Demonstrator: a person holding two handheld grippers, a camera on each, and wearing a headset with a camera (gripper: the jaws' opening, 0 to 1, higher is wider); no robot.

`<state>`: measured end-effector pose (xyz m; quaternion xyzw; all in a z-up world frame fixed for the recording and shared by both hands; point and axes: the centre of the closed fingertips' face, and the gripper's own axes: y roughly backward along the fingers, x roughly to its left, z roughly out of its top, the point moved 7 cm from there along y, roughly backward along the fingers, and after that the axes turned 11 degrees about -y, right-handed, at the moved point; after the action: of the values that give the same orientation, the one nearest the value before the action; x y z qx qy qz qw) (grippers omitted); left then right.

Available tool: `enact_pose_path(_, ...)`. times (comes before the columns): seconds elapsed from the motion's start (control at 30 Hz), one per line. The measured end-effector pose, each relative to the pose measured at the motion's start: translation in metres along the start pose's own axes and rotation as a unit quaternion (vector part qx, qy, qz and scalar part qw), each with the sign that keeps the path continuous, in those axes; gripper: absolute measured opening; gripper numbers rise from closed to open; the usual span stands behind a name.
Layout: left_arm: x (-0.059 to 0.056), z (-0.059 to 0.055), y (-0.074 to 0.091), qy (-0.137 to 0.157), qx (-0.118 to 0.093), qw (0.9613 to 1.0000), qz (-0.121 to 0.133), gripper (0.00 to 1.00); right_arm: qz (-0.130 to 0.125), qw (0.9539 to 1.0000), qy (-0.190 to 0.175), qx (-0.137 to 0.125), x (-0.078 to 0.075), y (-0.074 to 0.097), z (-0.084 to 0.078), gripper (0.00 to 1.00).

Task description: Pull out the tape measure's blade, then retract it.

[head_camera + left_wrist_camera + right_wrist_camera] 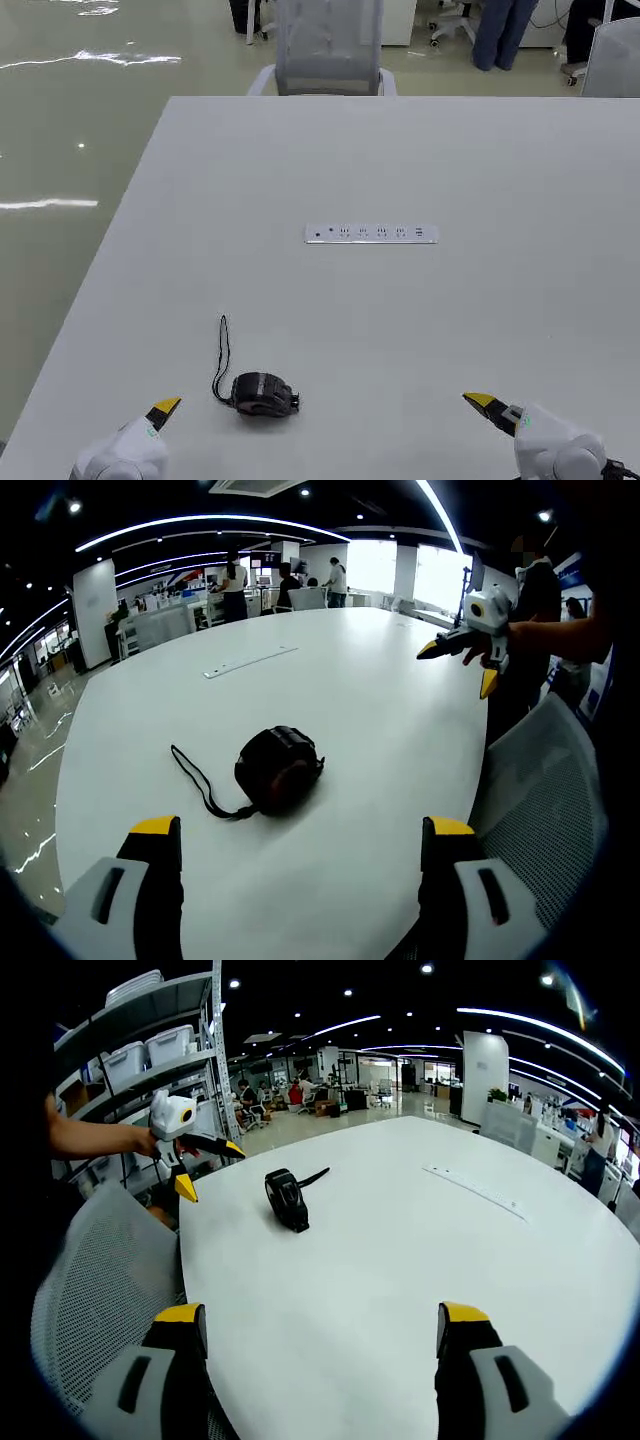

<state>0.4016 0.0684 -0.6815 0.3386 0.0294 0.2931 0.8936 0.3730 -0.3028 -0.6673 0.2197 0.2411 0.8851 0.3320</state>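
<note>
A black tape measure lies on the white table near its front edge, blade wound in. Its thin black wrist strap trails away toward the far side. My left gripper hovers just left of it, apart from it and open. In the left gripper view the tape measure sits ahead between the open jaws of the left gripper. My right gripper is open well off to the right. In the right gripper view the tape measure lies far ahead of the right gripper.
A white power strip is set in the middle of the table. A grey mesh chair stands at the far edge. Another mesh chair is at the near edge beside me. The table's left edge drops to a glossy floor.
</note>
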Motion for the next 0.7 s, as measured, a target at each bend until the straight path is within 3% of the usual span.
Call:
enact_pose_path(0.27,0.0042,0.0011,0.003,-0.002,0.002,0.9999,0.01,0.99,-0.011,0.9998,-0.012,-0.008,-0.0051,0.0045,-0.0014,0.97)
enact_pose_path(0.7,0.0007,-0.0024,0.0066,0.006,0.004,0.9999,0.013,0.99,-0.02,0.9993,-0.024,-0.018,-0.0065,0.0075,-0.0002,0.98)
